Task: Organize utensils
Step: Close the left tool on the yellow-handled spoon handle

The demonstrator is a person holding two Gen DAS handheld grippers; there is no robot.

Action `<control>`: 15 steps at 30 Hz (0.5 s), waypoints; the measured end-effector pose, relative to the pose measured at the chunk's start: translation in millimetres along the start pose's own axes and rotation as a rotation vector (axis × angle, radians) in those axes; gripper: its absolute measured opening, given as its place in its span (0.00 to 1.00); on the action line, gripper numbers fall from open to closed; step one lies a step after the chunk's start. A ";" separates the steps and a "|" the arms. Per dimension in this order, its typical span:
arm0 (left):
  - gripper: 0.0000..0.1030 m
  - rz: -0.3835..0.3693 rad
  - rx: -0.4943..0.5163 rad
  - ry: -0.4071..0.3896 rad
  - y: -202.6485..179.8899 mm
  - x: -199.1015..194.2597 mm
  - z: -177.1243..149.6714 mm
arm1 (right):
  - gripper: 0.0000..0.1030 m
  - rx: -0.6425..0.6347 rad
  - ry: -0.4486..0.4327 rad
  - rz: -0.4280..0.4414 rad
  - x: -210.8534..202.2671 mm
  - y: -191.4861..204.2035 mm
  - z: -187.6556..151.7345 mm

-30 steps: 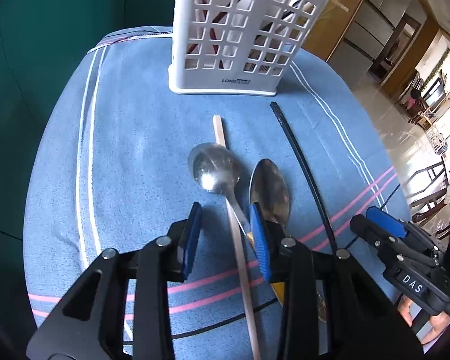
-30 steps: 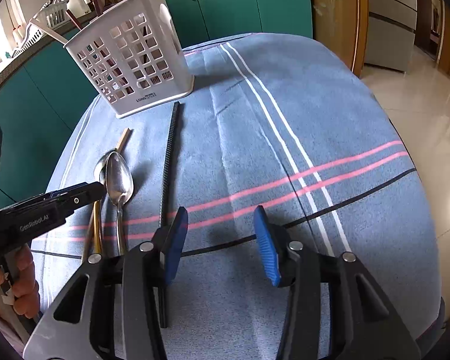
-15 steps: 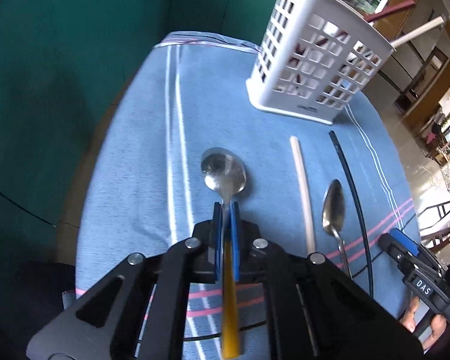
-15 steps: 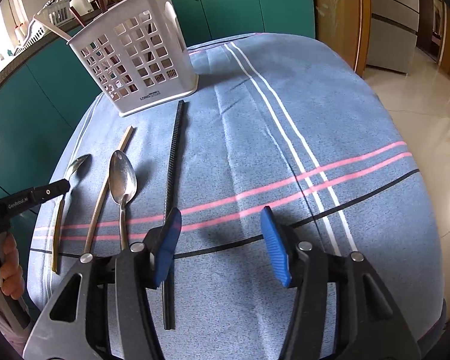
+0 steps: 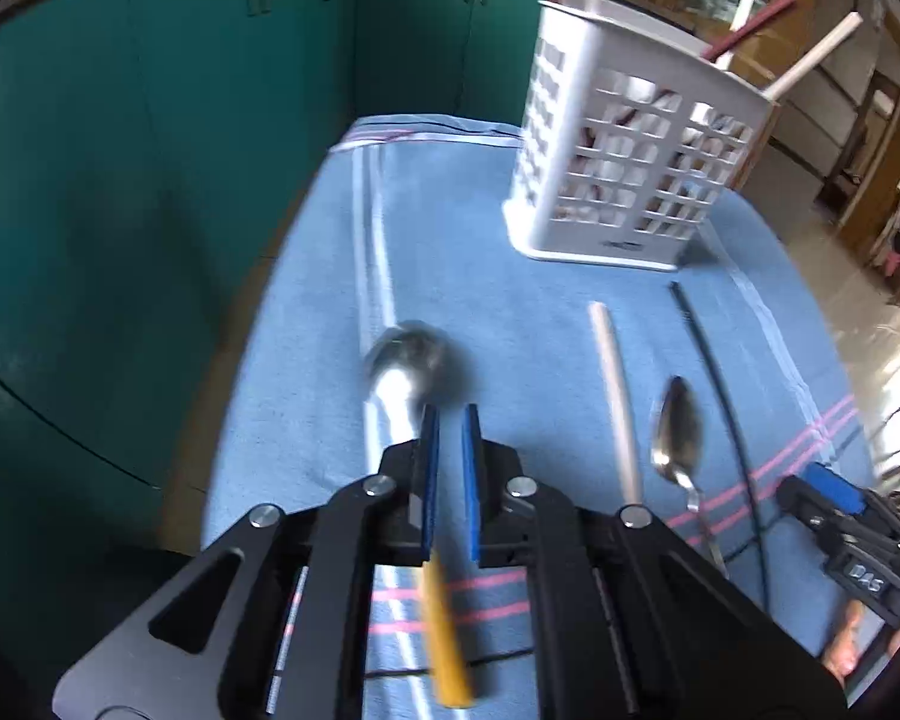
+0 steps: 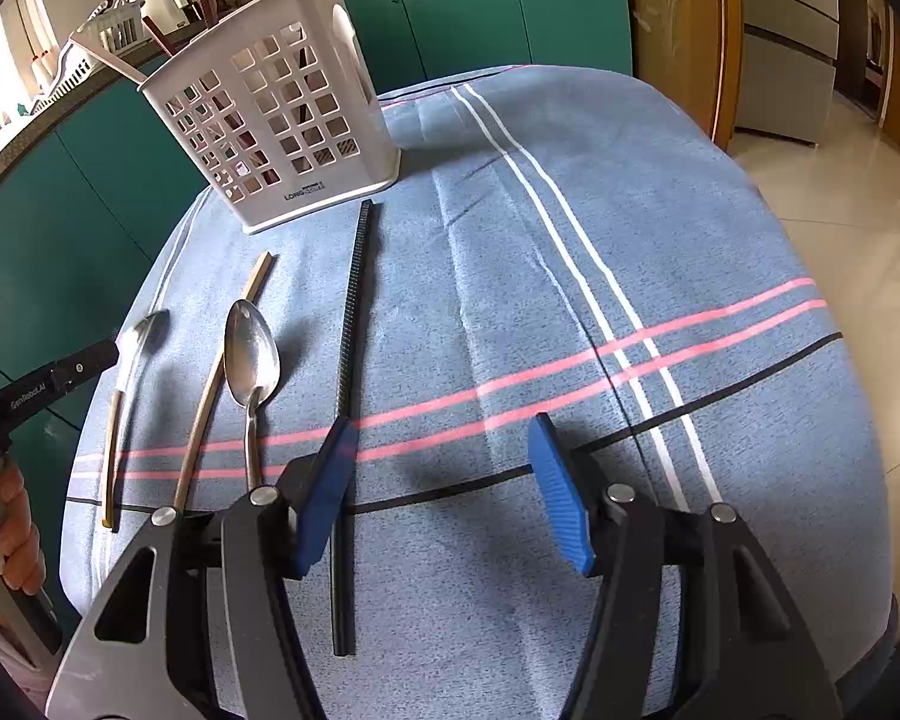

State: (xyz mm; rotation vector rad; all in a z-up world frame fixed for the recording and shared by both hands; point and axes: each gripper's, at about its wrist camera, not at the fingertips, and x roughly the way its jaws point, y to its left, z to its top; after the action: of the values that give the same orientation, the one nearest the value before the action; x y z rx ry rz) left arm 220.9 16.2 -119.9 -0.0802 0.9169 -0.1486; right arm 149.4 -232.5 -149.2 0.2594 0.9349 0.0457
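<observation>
Spoons lie on the blue-clothed tabletop (image 6: pixel 570 240) before the white caddy (image 6: pixel 270 120). Left tongs (image 5: pixel 448 450), narrow but opening, straddle a yellow-handled spoon (image 5: pixel 411 354), apparently releasing it. Right tongs (image 6: pixel 438 480) hover, widening and empty, above a black stick (image 6: pixel 354 312).

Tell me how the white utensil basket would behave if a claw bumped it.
The white utensil basket would probably tip rather than slide: it stands tall on a narrow base, with sticks leaning out the top. Its latticed plastic walls suggest it's light. The blue cloth likely grips it somewhat.
</observation>
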 end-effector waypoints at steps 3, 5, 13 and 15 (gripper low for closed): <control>0.13 -0.011 -0.006 -0.008 -0.9 -2.8 1.8 | 0.58 0.002 0.000 0.003 -0.8 -1.1 -0.4; 0.13 0.023 -0.029 -0.016 6.4 -2.2 3.5 | 0.58 0.003 0.001 0.004 -1.8 -2.2 -1.0; 0.14 0.116 -0.018 0.032 21.7 18.9 5.5 | 0.62 -0.006 -0.005 0.003 -1.6 -0.5 -1.8; 0.14 0.088 -0.019 0.027 20.1 21.1 6.2 | 0.63 -0.007 -0.004 0.004 -1.5 -0.5 -1.8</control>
State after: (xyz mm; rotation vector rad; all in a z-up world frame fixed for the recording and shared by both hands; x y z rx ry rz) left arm 240.4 32.6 -135.3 -0.0558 0.9470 -0.0595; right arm 147.1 -232.9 -149.1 0.2544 0.9297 0.0521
